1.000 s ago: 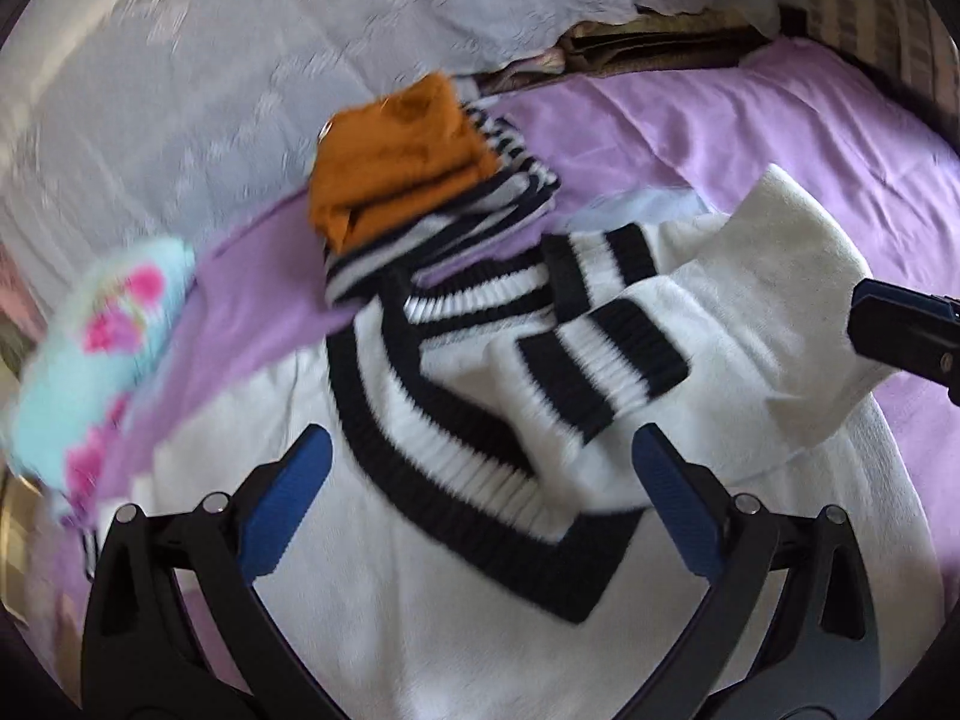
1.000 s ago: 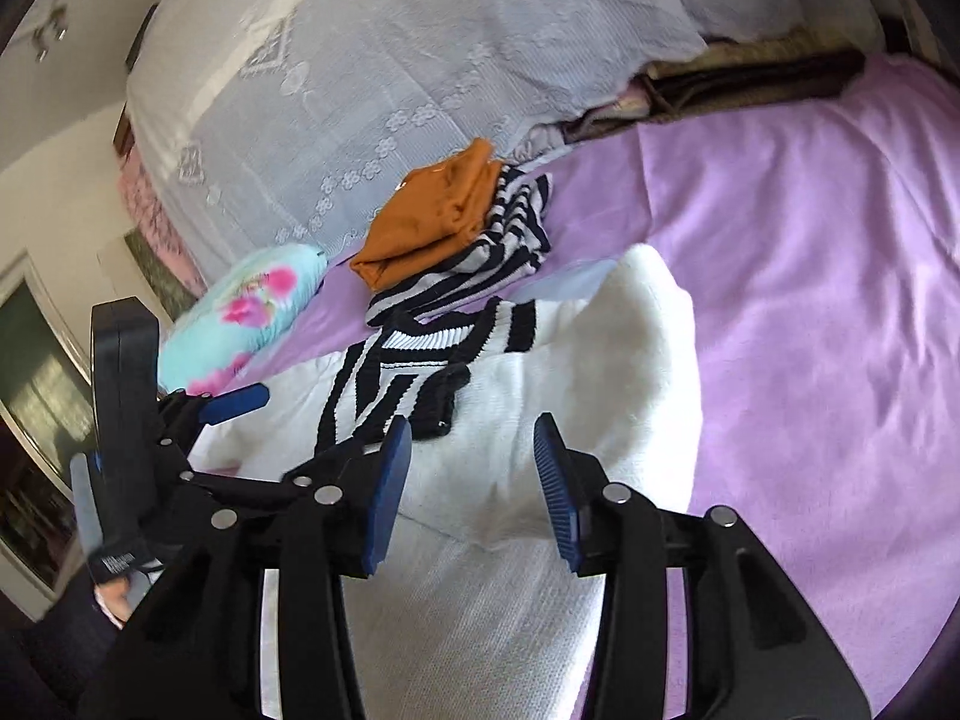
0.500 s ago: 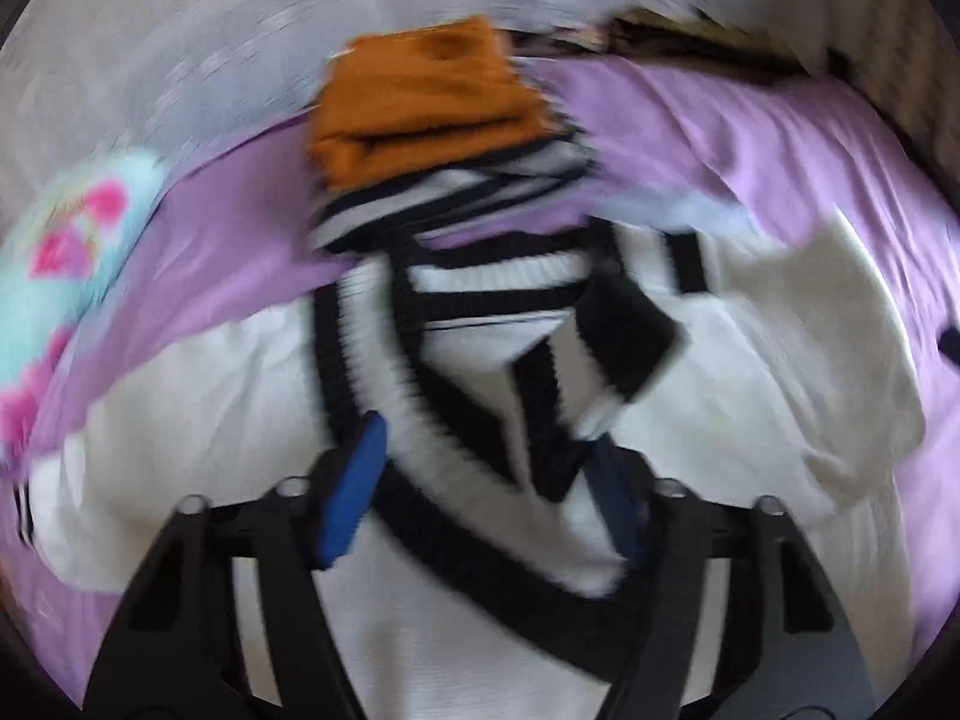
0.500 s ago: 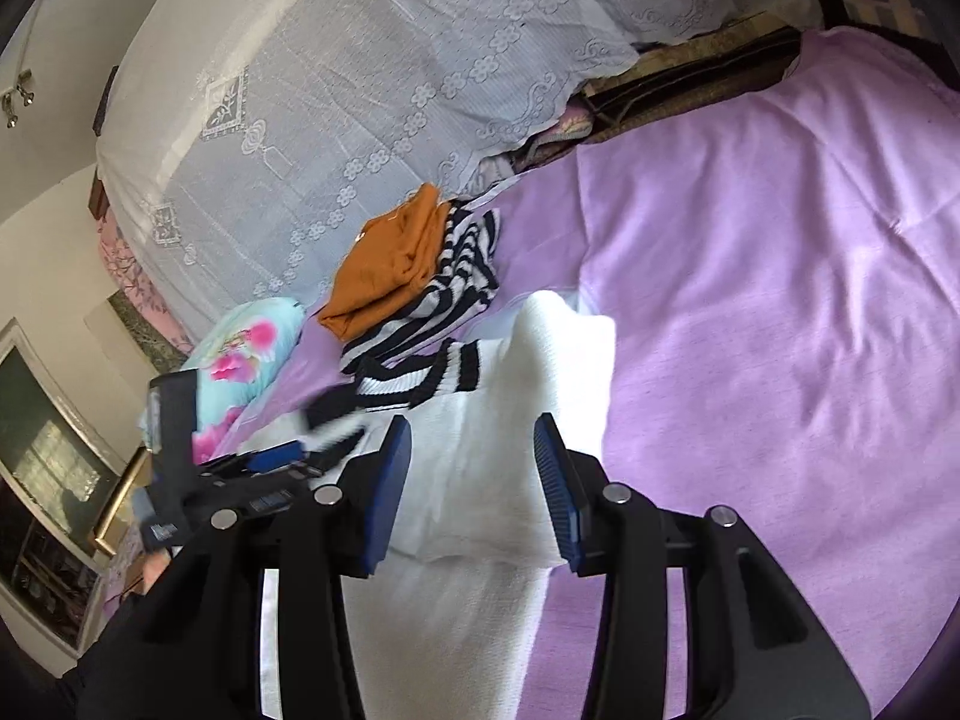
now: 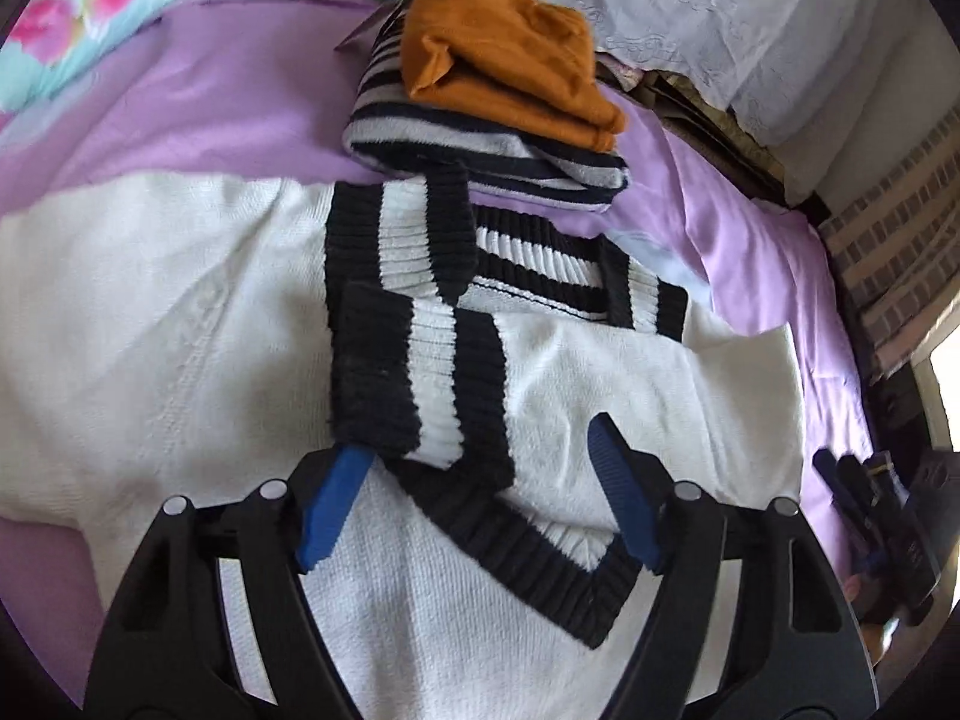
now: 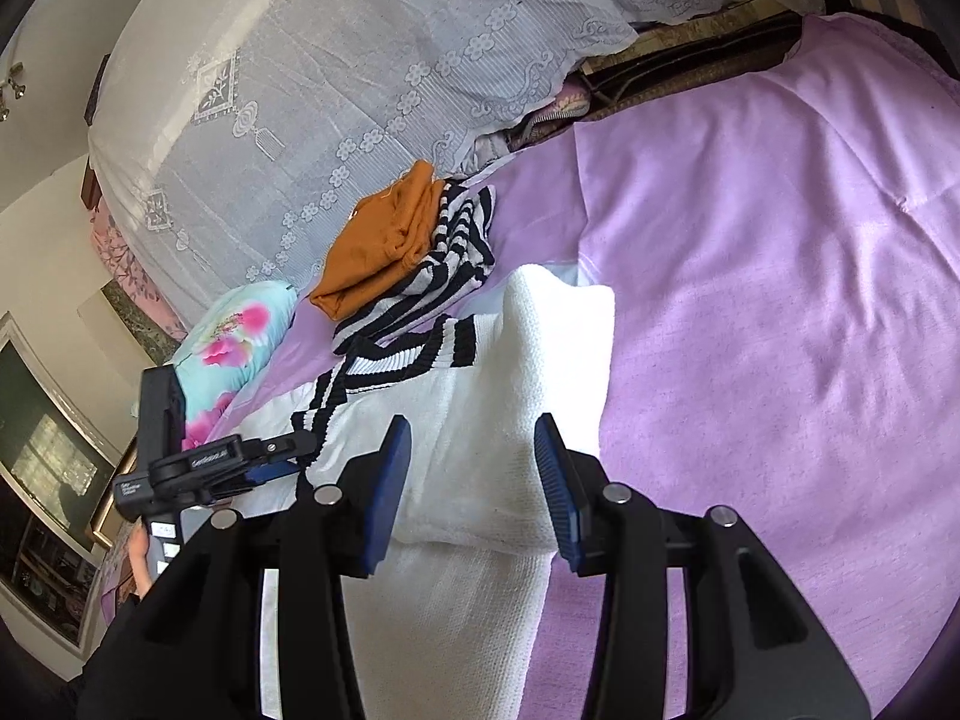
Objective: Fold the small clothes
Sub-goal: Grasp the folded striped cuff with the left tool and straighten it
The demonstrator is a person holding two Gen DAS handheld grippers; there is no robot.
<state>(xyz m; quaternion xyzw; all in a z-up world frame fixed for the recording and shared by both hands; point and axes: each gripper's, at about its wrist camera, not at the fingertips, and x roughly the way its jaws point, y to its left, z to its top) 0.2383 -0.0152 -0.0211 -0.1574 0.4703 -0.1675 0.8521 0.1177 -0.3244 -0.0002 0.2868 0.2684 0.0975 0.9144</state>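
A white knit sweater (image 5: 180, 330) with black-striped trim lies flat on the purple bedsheet (image 5: 198, 102). Both sleeves are folded inward, and their striped cuffs (image 5: 420, 384) overlap at the chest. My left gripper (image 5: 474, 498) hovers open just below the cuffs; its left pad (image 5: 327, 504) is next to the nearer cuff without gripping it. In the right wrist view, my right gripper (image 6: 471, 492) is open over the folded white sleeve (image 6: 540, 372), holding nothing. The left gripper (image 6: 240, 462) shows there at the left, over the sweater's far side.
A folded orange garment (image 5: 504, 60) sits on a folded black-and-white striped one (image 5: 480, 162) just beyond the sweater's collar. A floral pillow (image 6: 234, 342) lies at the left, and a lace-covered mound (image 6: 360, 90) rises behind. Purple sheet (image 6: 780, 300) stretches to the right.
The left gripper closed in on a striped cuff, carried it across the chest, then opened and let it go on the other cuff. The right gripper stayed open and barely moved.
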